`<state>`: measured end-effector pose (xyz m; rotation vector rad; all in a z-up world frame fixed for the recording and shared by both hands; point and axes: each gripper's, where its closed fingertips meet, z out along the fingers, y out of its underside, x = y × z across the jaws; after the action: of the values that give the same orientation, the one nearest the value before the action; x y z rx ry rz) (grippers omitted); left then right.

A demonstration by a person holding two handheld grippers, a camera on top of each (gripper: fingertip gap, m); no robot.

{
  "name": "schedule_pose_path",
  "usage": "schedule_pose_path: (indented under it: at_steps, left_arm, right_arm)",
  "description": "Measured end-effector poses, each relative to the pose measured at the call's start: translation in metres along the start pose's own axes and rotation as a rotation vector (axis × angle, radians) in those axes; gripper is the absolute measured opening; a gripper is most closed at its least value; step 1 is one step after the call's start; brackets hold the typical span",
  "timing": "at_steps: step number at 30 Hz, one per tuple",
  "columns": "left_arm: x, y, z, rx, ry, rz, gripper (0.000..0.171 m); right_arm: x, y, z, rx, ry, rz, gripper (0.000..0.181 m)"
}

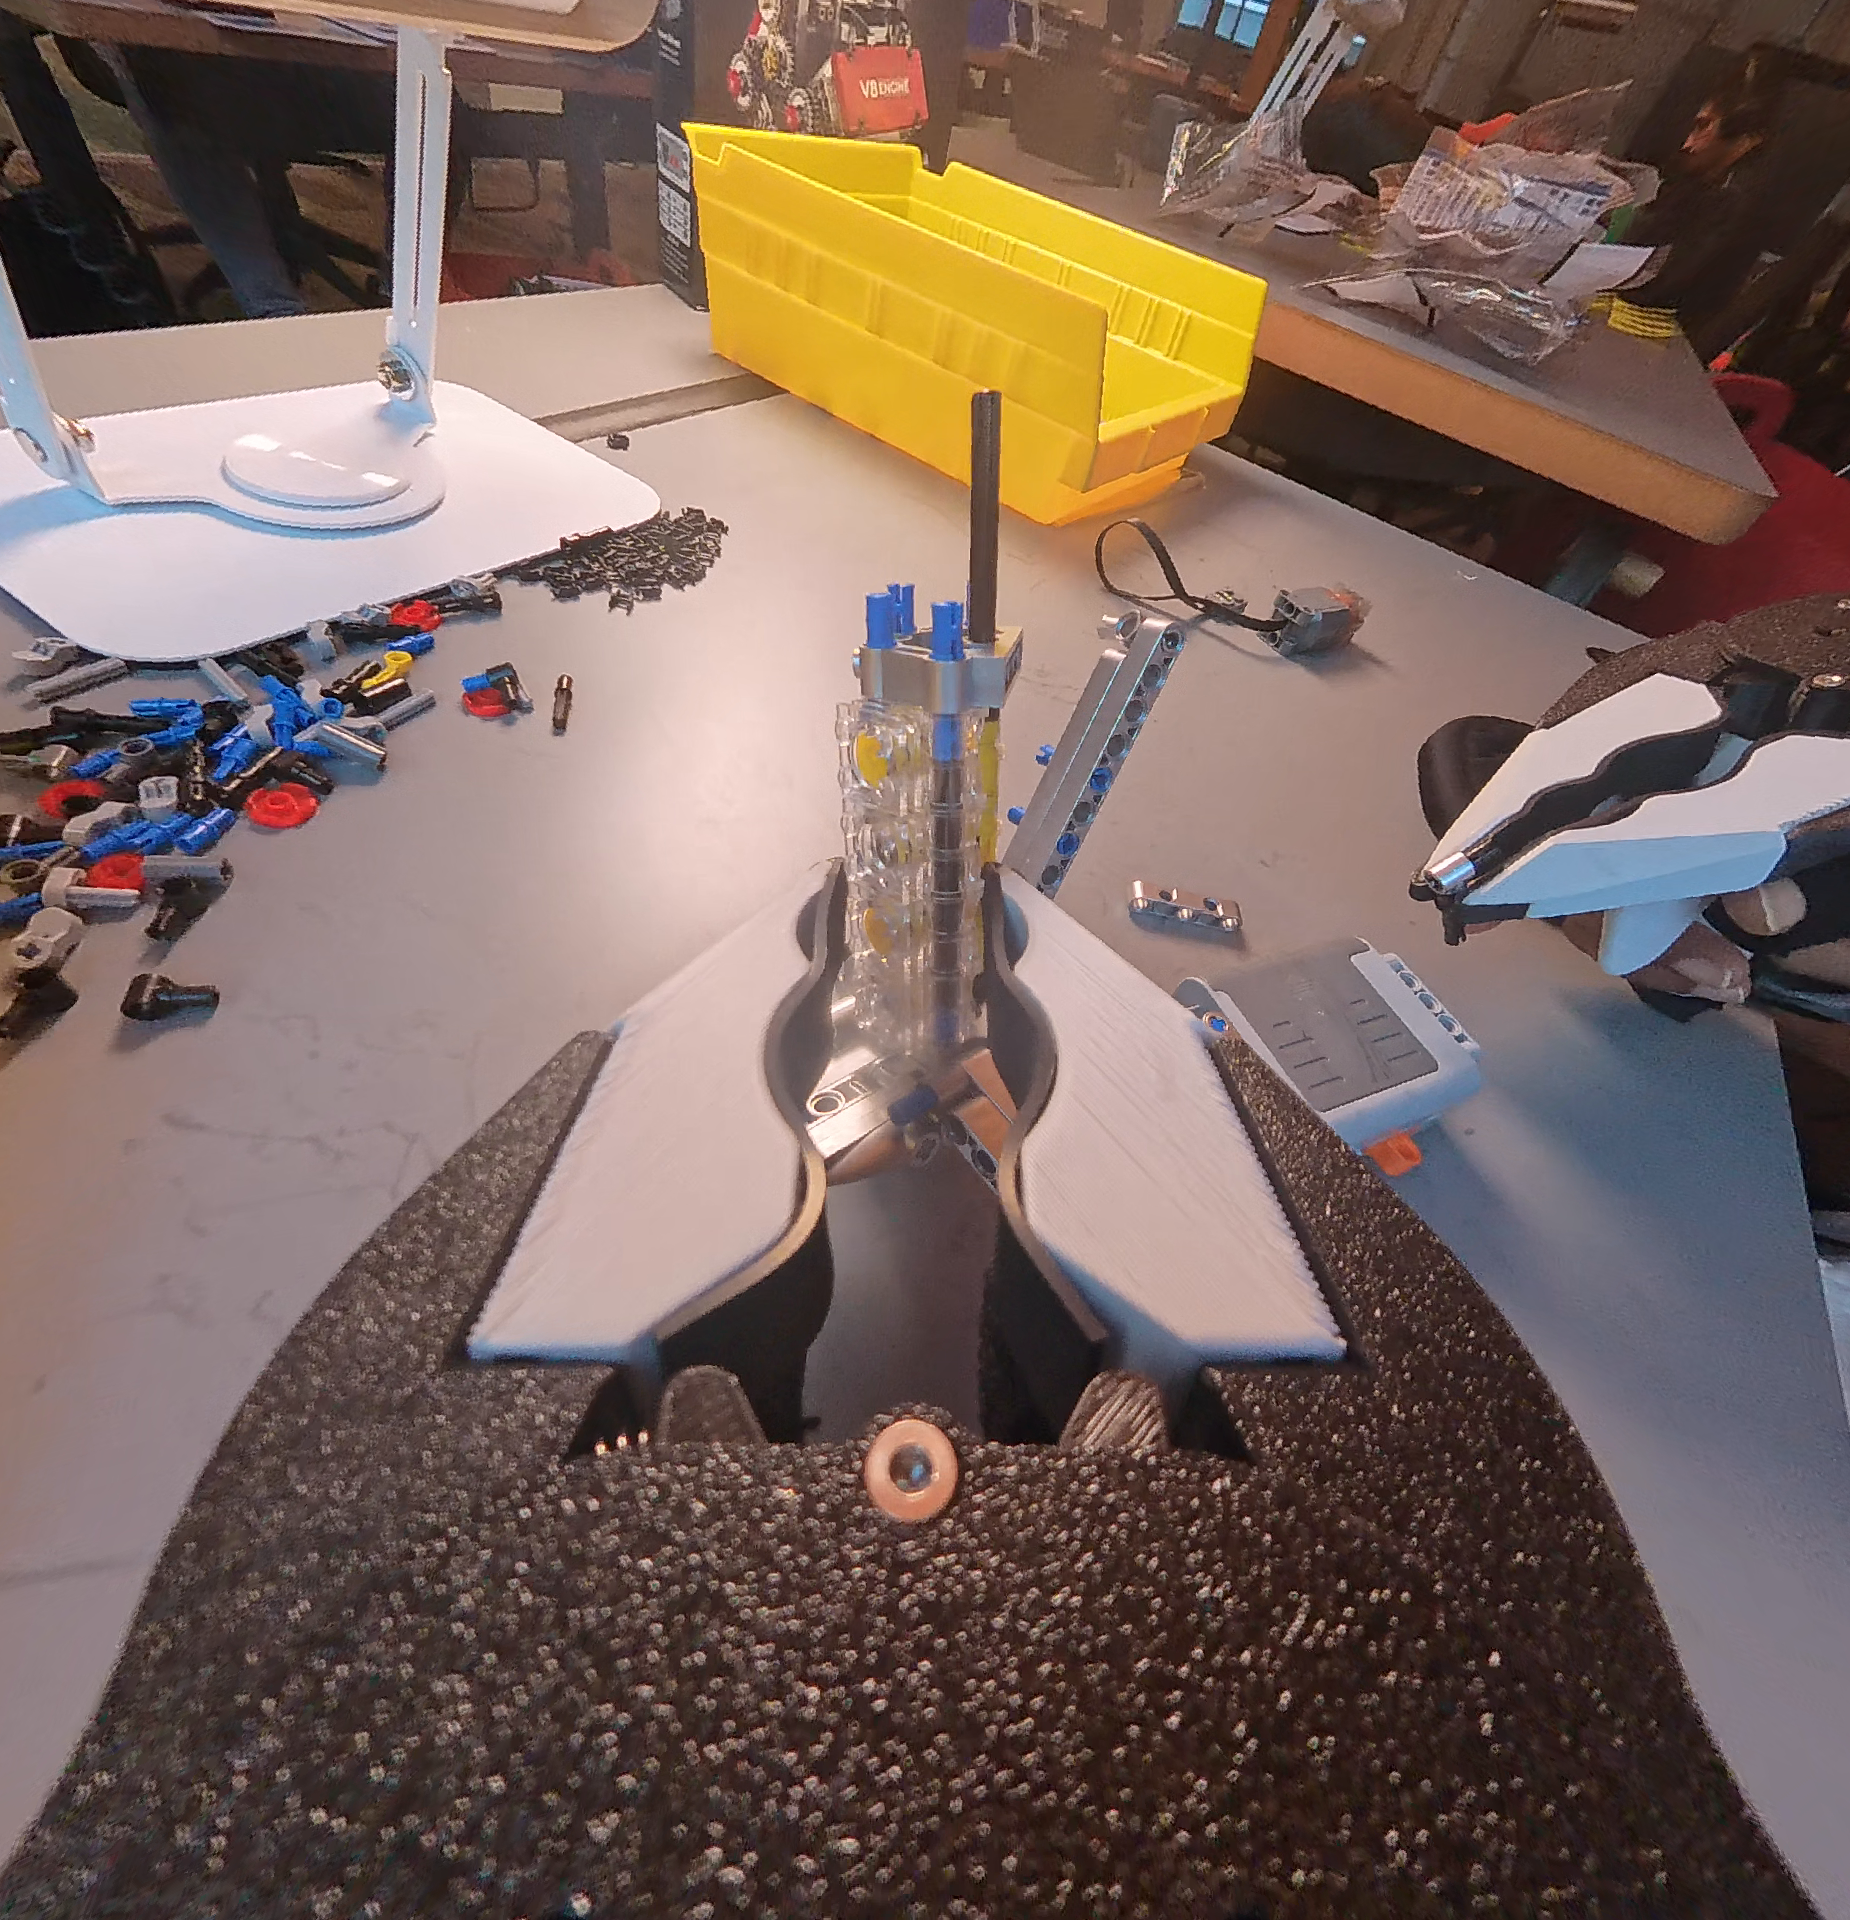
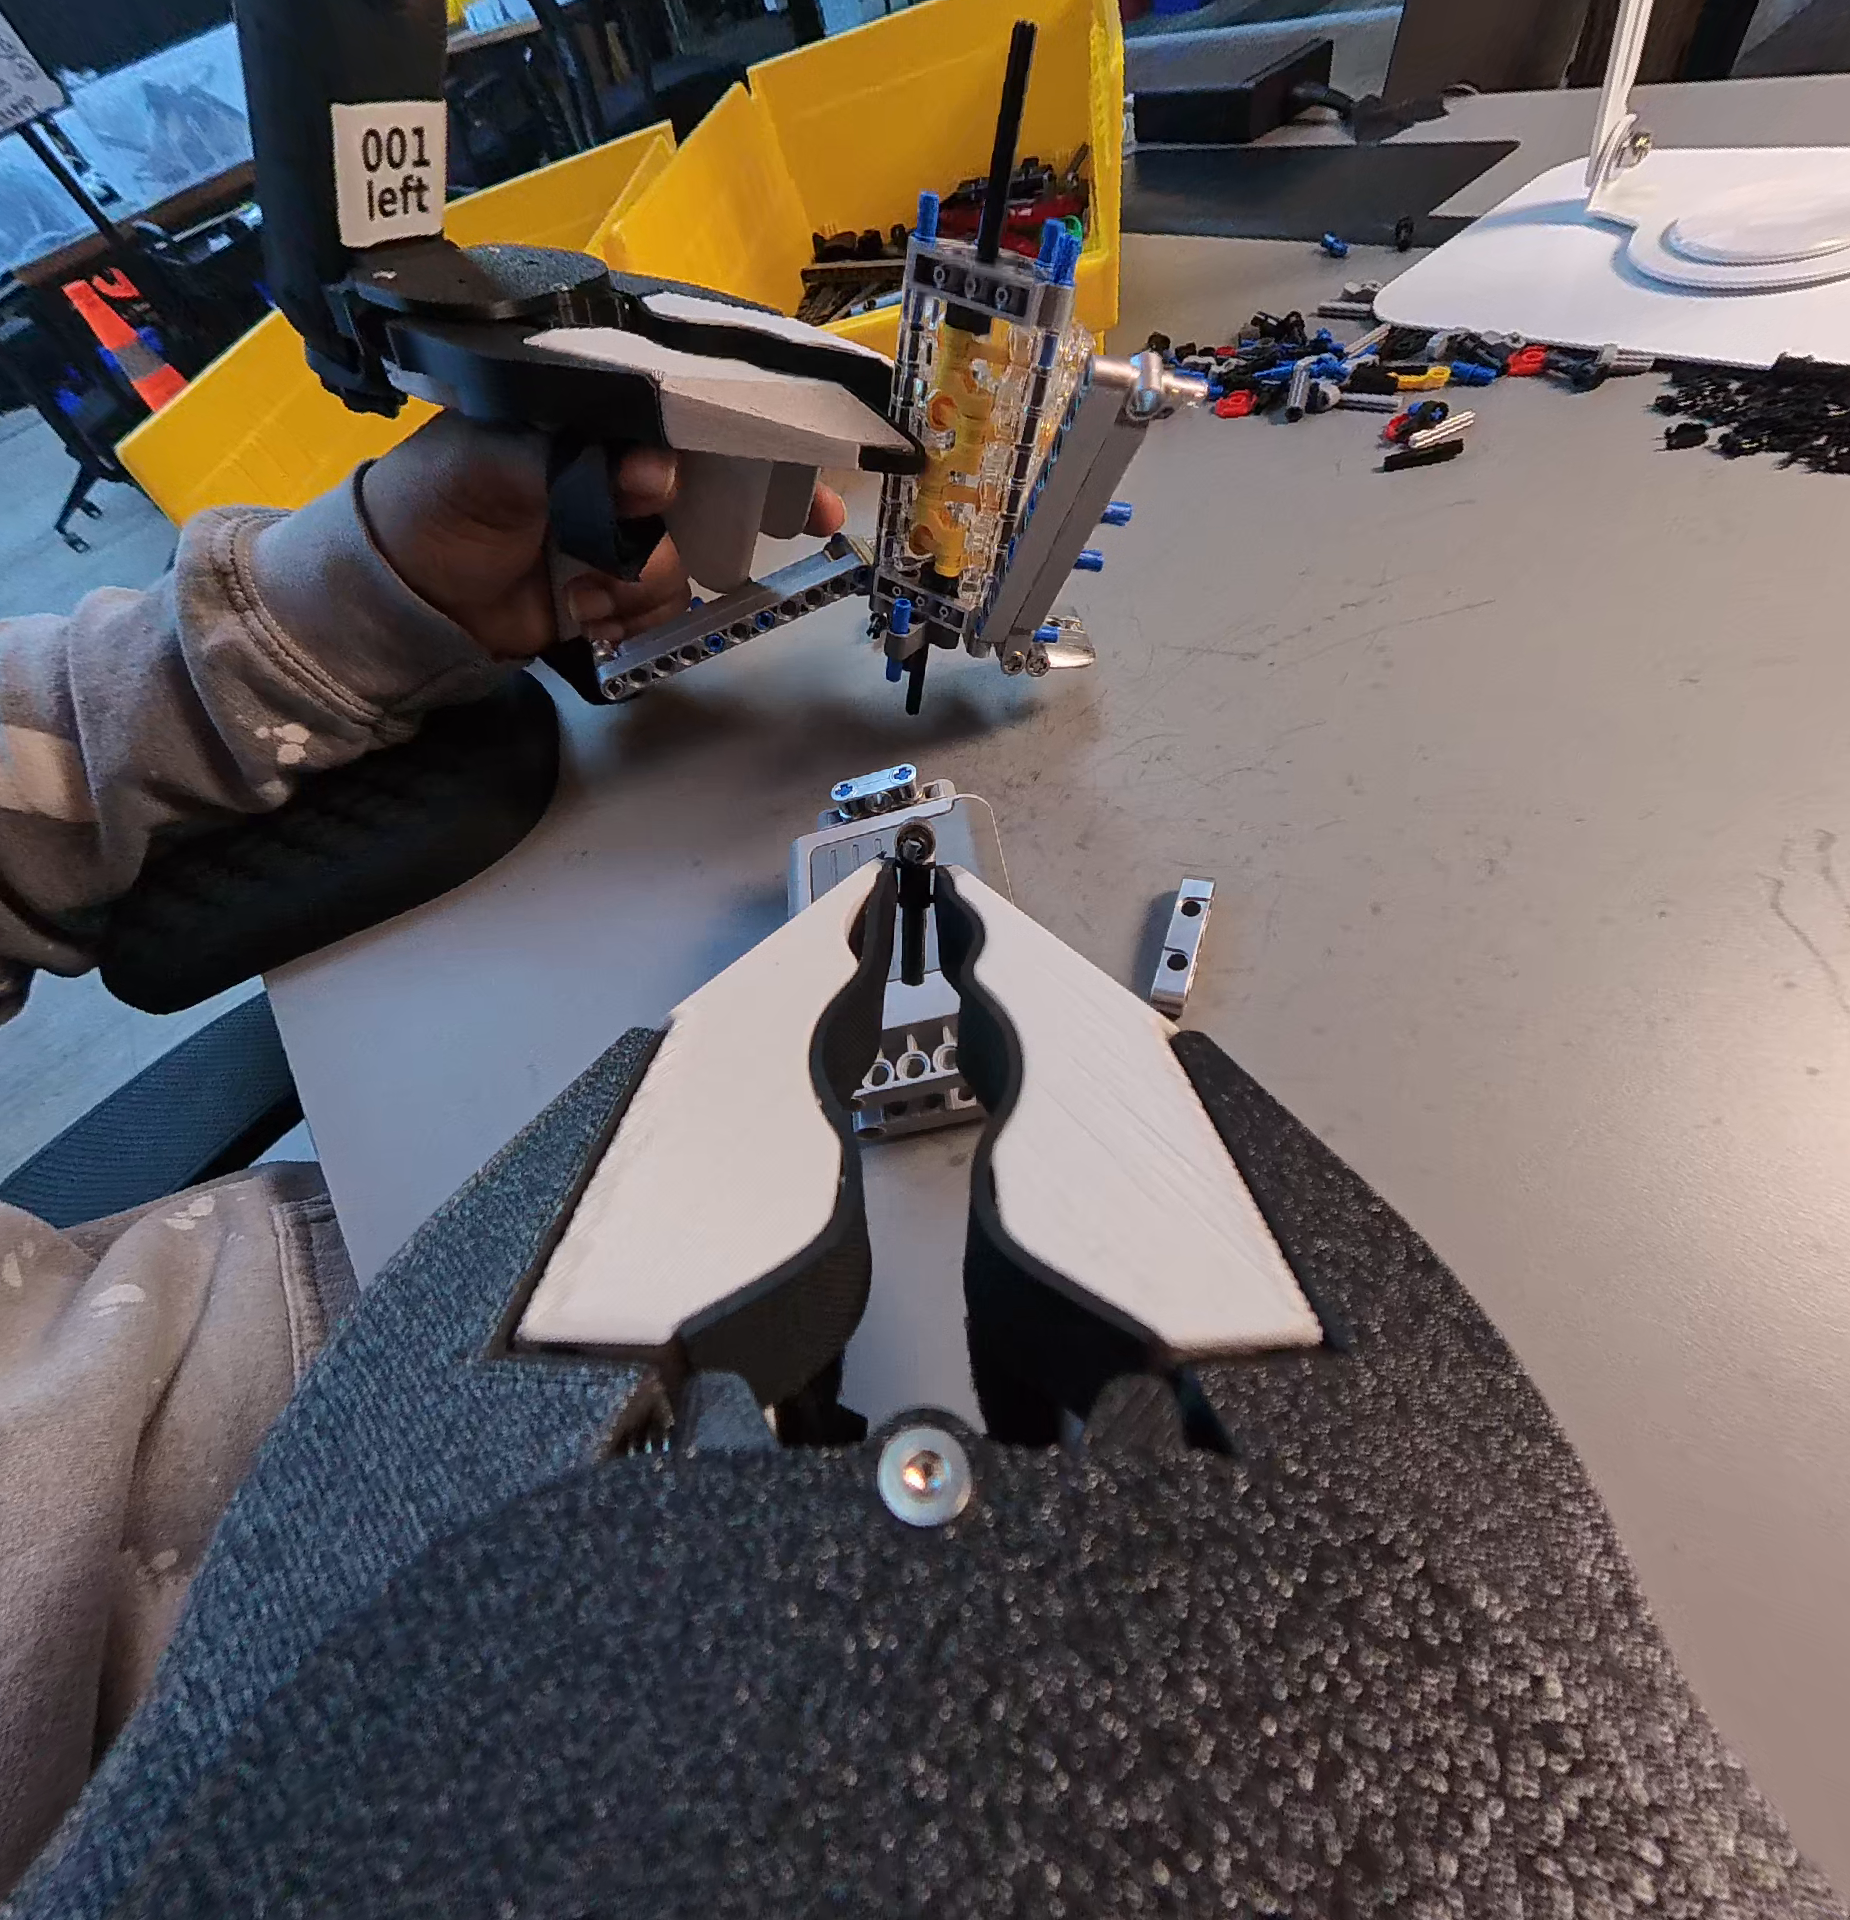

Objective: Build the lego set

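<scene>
The left gripper point(image 1: 916, 894) has its jaws closed on a clear brick assembly point(image 2: 978, 436), a transparent frame with yellow parts inside, blue pins and grey beams attached. The assembly is held clear of the grey tabletop point(image 2: 1420, 831). A long black axle point(image 1: 983, 509) stands up out of the top of the assembly, roughly upright. One grey beam point(image 2: 723, 623) extends from the base of the assembly back under the hand point(image 2: 516, 540) that holds the left gripper.

The right gripper point(image 2: 913, 883) has its jaws closed on a small black pin point(image 2: 913, 904), whose head projects just past the tips. It hovers on the near side of the assembly, apart from it, above a grey battery box point(image 1: 1336, 1023) lying on the tabletop. A short grey beam point(image 2: 1181, 940) lies just to the right of that box, and a short grey connector plate point(image 2: 877, 784) lies at the box's far end.

Behind the assembly stands a yellow bin point(image 1: 962, 312) holding dark loose parts. To the far side of the assembly from the left hand, a scatter of loose parts point(image 2: 1399, 384) in black, blue, red and grey lies at the edge of a white stand base point(image 2: 1523, 281). A small grey motor with cable point(image 1: 1305, 613) lies near the bin.
</scene>
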<state>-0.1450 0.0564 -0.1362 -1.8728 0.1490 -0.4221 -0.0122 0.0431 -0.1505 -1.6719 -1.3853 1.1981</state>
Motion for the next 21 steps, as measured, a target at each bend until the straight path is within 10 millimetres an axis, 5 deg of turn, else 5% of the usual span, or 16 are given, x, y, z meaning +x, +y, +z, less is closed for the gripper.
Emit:
schedule_pose_path:
  at_steps: [10, 21]
  left_arm:
    - [-0.012, -0.024, -0.017, 0.153, 0.047, -0.15, 0.023]
    - [-0.008, -0.025, -0.017, 0.16, 0.072, -0.15, 0.023]
  right_arm:
    - [0.0, 0.001, 0.001, -0.004, -0.004, 0.006, 0.006]
    - [0.0, 0.004, 0.004, -0.027, -0.007, 0.01, 0.006]
